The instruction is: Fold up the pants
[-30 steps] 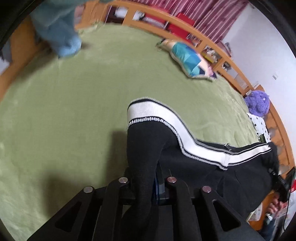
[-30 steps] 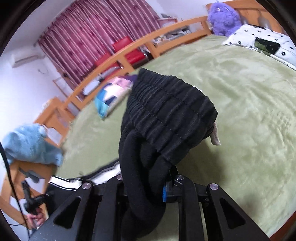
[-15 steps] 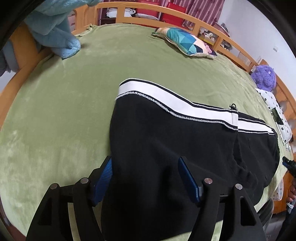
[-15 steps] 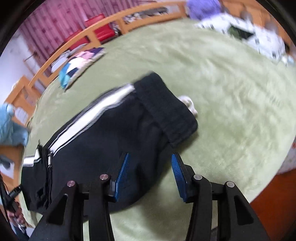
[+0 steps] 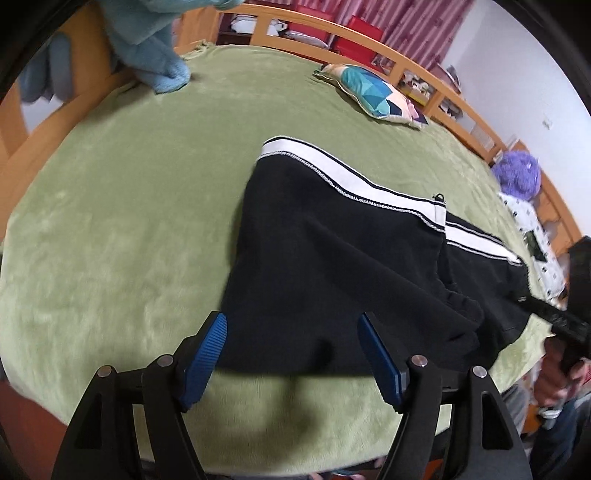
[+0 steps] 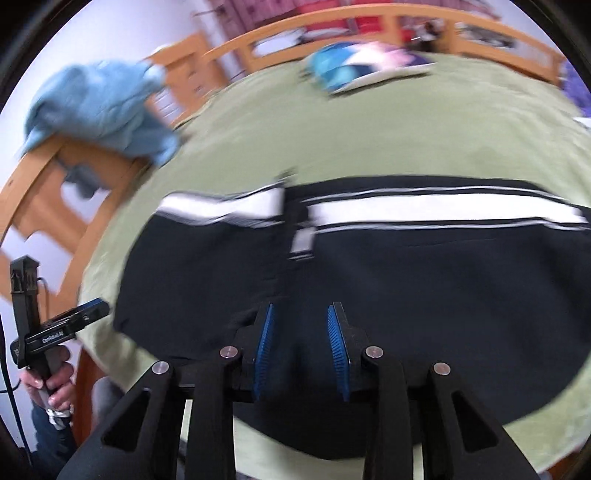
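Left gripper point(image 5: 291, 354): you are holding its fingers wide, gripping nothing.
Right gripper point(image 6: 301, 350): fingers standing apart, empty.
Pants point(image 5: 332, 266): be aiming at the 3 o'clock end.

Location: a bedroom in a home. Evidence: a large bed covered with a green blanket point(image 5: 122, 229) and enclosed by a wooden bed rail point(image 5: 369, 40). A patterned pillow point(image 5: 373, 96) lies near the far rail. A purple plush toy point(image 5: 517, 175) sits at one corner. A blue towel point(image 6: 99, 107) hangs over the rail. Red striped curtains point(image 5: 413, 14) cover the far wall.
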`<action>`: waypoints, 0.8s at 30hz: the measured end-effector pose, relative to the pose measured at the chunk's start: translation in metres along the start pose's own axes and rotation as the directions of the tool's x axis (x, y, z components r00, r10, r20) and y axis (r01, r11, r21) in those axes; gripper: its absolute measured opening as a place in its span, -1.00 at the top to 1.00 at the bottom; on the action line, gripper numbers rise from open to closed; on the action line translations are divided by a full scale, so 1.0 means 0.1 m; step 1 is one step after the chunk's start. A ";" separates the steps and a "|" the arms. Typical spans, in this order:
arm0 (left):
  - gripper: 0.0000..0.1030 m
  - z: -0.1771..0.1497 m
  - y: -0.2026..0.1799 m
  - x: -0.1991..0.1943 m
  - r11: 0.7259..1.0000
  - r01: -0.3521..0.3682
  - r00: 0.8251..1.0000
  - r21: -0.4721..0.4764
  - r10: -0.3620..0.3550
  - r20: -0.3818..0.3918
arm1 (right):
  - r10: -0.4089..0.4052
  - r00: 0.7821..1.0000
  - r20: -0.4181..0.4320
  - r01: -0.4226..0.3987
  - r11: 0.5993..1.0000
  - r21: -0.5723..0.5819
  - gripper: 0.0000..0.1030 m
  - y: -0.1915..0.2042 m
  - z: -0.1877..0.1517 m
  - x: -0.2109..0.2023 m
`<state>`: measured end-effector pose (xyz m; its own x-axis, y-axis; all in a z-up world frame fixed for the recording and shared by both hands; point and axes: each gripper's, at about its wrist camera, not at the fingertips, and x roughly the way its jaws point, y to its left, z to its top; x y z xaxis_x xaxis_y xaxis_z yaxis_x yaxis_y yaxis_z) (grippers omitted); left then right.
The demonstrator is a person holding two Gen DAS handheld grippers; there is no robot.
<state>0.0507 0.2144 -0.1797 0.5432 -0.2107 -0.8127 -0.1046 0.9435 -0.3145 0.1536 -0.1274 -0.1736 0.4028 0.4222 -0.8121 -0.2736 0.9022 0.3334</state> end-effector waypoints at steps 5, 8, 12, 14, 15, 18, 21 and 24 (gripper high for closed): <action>-0.41 -0.14 0.11 -0.09 0.999 0.021 1.000 -0.034 -0.021 0.006 | 0.011 0.998 -0.062 -0.014 0.999 -0.049 0.41 0.35 -0.04 0.32; -0.41 -0.18 0.13 -0.10 0.999 0.032 0.999 -0.042 -0.031 0.005 | 0.010 0.993 -0.119 -0.017 0.998 -0.059 0.53 0.42 -0.11 0.49; -0.42 -0.19 0.14 -0.10 0.998 0.041 0.999 -0.040 -0.040 0.004 | -0.011 0.998 -0.064 0.002 0.990 -0.141 0.85 0.54 -0.21 0.34; -0.42 -0.20 0.15 -0.13 0.998 0.052 0.999 -0.039 -0.052 0.017 | 0.091 0.995 0.047 -0.088 0.995 -0.050 0.85 0.37 -0.18 0.00; -0.42 -0.20 0.15 -0.13 0.998 0.057 0.998 -0.038 -0.056 0.021 | 0.119 0.990 0.081 -0.119 0.993 -0.013 0.86 0.28 -0.20 -0.12; -0.42 -0.18 0.15 -0.09 0.997 0.063 0.998 -0.043 -0.062 0.018 | 0.139 0.990 0.033 -0.139 0.990 -0.002 0.86 0.18 -0.34 -0.11; -0.42 -0.16 0.14 -0.05 0.997 0.061 0.998 -0.044 -0.061 0.010 | 0.036 0.996 -0.084 -0.040 0.998 -0.051 0.82 0.24 -0.53 0.23; -0.42 -0.15 0.13 -0.05 0.998 0.056 0.998 -0.033 -0.055 0.016 | 0.043 0.997 -0.066 -0.047 0.997 -0.055 0.72 0.27 -0.55 0.21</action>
<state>0.0339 0.2240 -0.1876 0.5611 -0.2584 -0.7864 -0.1017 0.9213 -0.3752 0.1067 -0.0987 -0.2077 0.3322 0.4542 -0.8267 -0.3400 0.8752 0.3442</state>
